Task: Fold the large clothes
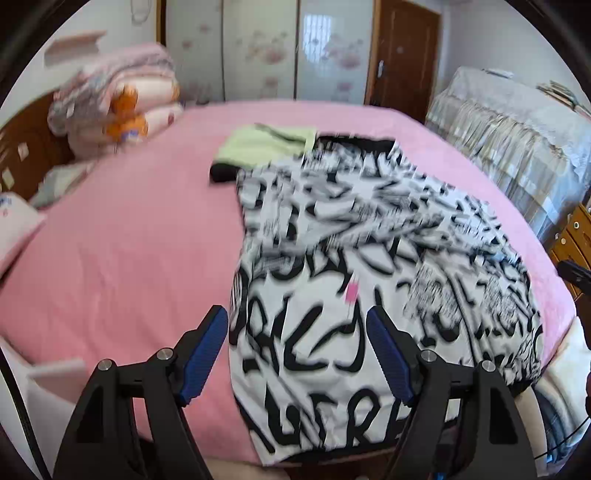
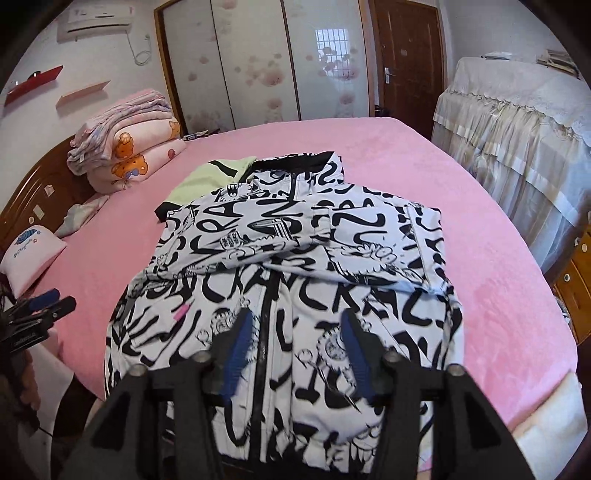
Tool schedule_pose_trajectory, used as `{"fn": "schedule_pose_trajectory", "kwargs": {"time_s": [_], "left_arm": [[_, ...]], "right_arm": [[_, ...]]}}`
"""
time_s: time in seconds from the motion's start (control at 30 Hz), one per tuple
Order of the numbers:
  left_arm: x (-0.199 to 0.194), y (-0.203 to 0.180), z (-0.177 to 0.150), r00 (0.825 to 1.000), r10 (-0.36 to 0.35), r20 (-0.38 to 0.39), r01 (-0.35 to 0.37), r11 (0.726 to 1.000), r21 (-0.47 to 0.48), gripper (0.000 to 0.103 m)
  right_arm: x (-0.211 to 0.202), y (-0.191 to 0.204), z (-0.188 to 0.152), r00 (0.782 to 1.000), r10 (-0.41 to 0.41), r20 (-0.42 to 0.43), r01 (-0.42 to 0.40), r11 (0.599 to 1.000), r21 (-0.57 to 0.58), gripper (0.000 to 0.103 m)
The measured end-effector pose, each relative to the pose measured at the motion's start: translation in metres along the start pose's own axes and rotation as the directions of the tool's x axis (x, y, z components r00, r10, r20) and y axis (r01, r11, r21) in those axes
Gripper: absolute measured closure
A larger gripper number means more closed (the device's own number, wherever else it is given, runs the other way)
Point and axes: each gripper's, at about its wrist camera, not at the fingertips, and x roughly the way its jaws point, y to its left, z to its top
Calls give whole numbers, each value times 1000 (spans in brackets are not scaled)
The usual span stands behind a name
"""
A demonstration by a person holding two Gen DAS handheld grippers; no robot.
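On the pink bed (image 2: 424, 155) lies the jacket (image 2: 295, 258), white with black graffiti lettering, a black collar at the far end and a dark zipper running down the middle. Both sleeves are folded across the chest, and the hem hangs at the near edge of the bed. A pale green garment (image 2: 207, 173) lies under its far left corner.

No containers are in view. A stack of folded quilts (image 2: 129, 140) sits at the far left, by the wooden headboard.

The left gripper (image 1: 297, 354) stands with its blue pads spread wide above the jacket's near left edge, holding nothing. The right gripper (image 2: 295, 350) has its jaws parted over the zipper, pads clear of the cloth.

The left wrist view is motion-blurred. The right wrist view is sharp and alone shows the wall air conditioner (image 2: 96, 18) and the zipper.
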Motion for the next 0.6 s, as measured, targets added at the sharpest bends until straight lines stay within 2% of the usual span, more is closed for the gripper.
{"fn": "schedule_pose_trajectory", "kwargs": {"time_s": [0.2,0.43,0.6], "left_arm": [[35,13,-36,995,6,-99,-7,1000,-13,27],[71,29,-68,973,-24,-230,9,998,-66,27],[87,36,-80,956,-55,-288,22,993,-116,27]], "right_arm": [[2,-38,-26,997,-42,-66,44,999,25,48],[14,-101,-70,982,-90,-167,113,984,136,48],[31,-140,-97,964,-42,-262,105,967,232,48]]}}
